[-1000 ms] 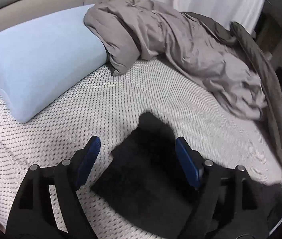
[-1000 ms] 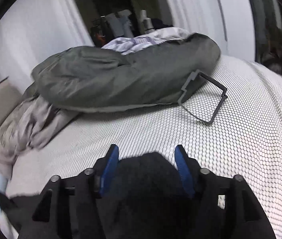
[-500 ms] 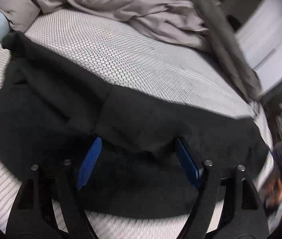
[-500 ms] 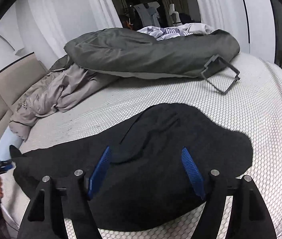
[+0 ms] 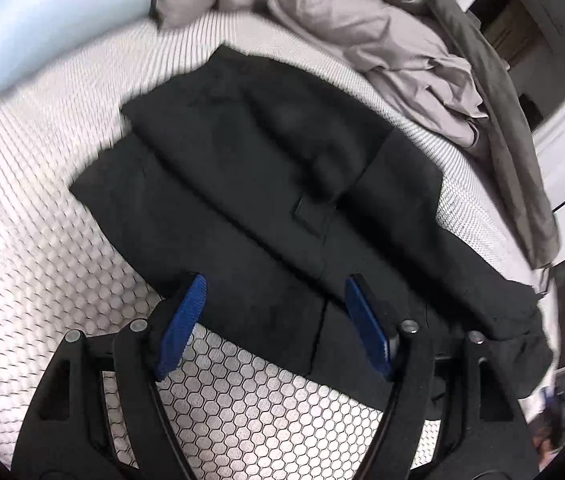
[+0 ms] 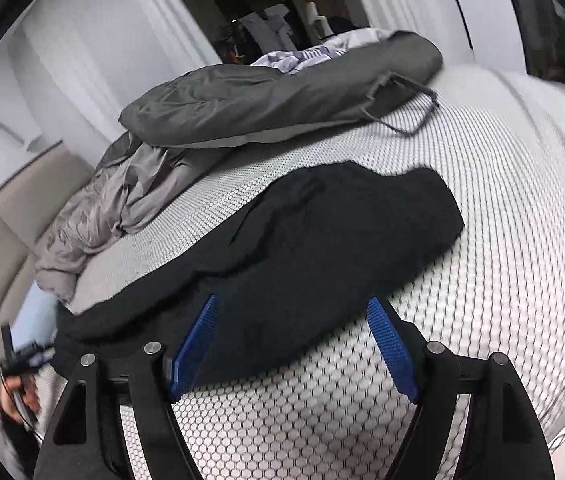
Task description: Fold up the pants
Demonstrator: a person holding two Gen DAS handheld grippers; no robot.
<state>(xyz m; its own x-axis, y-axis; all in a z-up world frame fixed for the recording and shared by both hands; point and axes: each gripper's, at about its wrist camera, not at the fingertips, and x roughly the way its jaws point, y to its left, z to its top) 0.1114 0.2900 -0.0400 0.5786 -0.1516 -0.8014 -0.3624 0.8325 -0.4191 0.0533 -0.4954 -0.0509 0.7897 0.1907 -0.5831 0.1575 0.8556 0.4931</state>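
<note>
The black pants lie spread flat across the honeycomb-patterned mattress. My left gripper hovers over their near edge. Its blue pads stand apart and are closing, with cloth beneath them but not pinched. In the right wrist view the pants stretch from the middle of the bed to the left. My right gripper sits over their near hem, its jaws opening and its pads clear of the fabric. The left gripper shows small at the far left, held by a hand.
A light blue pillow lies at the head of the bed. A crumpled grey duvet is beyond the pants. A dark grey bag with a loop handle sits behind. A beige headboard is on the left.
Black cloth bunched between the right jaws a second ago now lies spread on the mattress. The right jaws have widened. Both grippers have drawn back and sunk towards the pants' near edge.
</note>
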